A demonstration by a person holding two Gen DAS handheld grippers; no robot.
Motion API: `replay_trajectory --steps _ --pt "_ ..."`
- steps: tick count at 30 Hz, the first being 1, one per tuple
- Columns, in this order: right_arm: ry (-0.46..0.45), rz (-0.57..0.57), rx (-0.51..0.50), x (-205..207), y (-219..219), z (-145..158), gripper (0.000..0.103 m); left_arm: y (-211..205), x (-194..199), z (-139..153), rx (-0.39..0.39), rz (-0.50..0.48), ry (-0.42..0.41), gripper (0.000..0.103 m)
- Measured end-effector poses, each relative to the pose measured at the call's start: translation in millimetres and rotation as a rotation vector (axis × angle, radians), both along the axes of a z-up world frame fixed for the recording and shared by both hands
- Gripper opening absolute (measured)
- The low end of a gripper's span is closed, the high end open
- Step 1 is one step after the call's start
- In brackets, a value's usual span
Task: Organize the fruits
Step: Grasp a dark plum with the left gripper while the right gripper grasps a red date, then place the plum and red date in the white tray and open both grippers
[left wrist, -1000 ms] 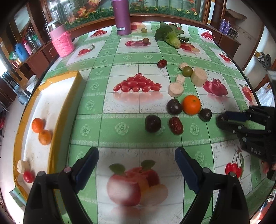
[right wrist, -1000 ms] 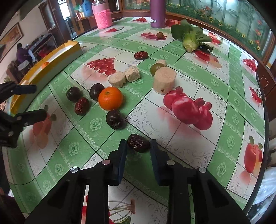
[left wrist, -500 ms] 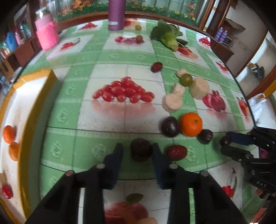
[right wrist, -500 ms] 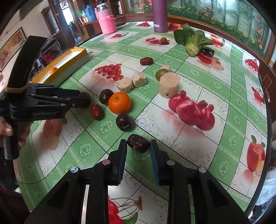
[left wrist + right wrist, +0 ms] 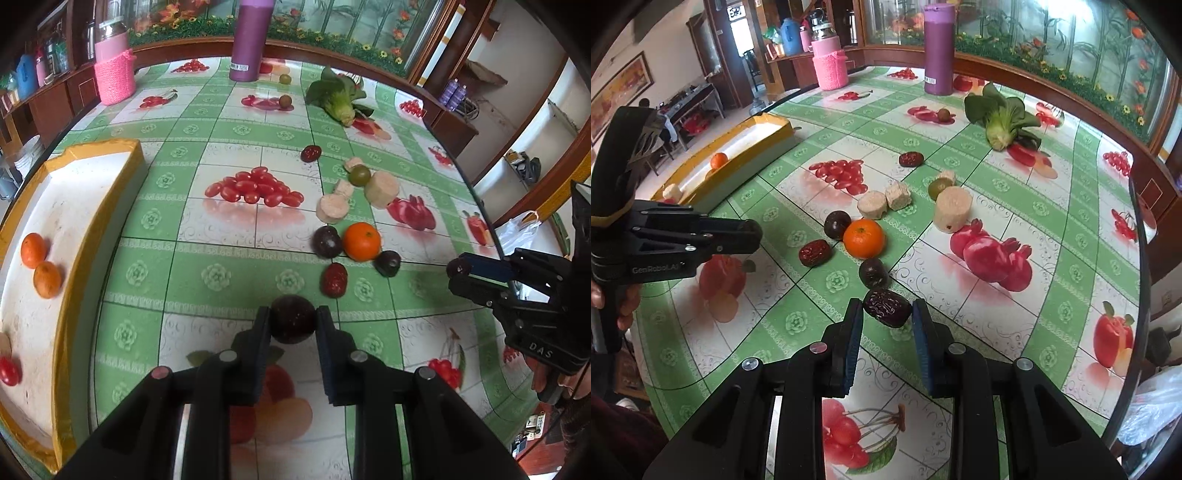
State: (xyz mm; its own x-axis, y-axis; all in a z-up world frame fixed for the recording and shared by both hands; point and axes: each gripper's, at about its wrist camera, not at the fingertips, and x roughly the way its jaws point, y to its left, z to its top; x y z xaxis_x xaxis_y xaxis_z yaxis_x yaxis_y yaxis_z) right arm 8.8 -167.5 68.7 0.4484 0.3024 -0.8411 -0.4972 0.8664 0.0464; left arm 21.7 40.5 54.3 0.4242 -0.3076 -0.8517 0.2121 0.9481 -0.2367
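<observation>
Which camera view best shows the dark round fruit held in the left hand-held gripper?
The left wrist view: the dark round fruit sits close and centred between the left hand-held gripper's fingers. In the right wrist view that gripper appears side-on at the left edge, and the fruit is hidden behind its finger.

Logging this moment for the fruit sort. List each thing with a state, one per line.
Left gripper: shut on a dark plum.
Right gripper: shut on a wrinkled date.
Tray: open-topped, holding two oranges and a cherry tomato.
Orange: loose on the table, touching a dark plum.
Red date: loose on the table.
Purple bottle: upright.
</observation>
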Motion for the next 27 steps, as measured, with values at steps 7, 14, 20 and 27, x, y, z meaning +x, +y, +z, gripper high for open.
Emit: replay_trajectory --steps 7,14,20,27 --pt "-0.019 0.004 -0.010 -8.6 16.6 12.9 0.027 17.6 -23.4 14.4 -0.012 0.005 -0.036 0.027" --pt "-0.042 0.081 -0.025 -9.3 66.9 17.0 0.027 56.7 -37.2 23.4 -0.031 0.061 -0.055 0.027" --pt "-0.055 0.169 -0.008 0.1 125.8 24.7 0.026 105.5 -44.9 27.5 -0.024 0.147 -0.068 0.027" --pt "-0.052 0.248 0.025 28.1 202.8 33.5 0.026 168.9 -38.6 23.1 0.020 0.252 -0.066 0.027"
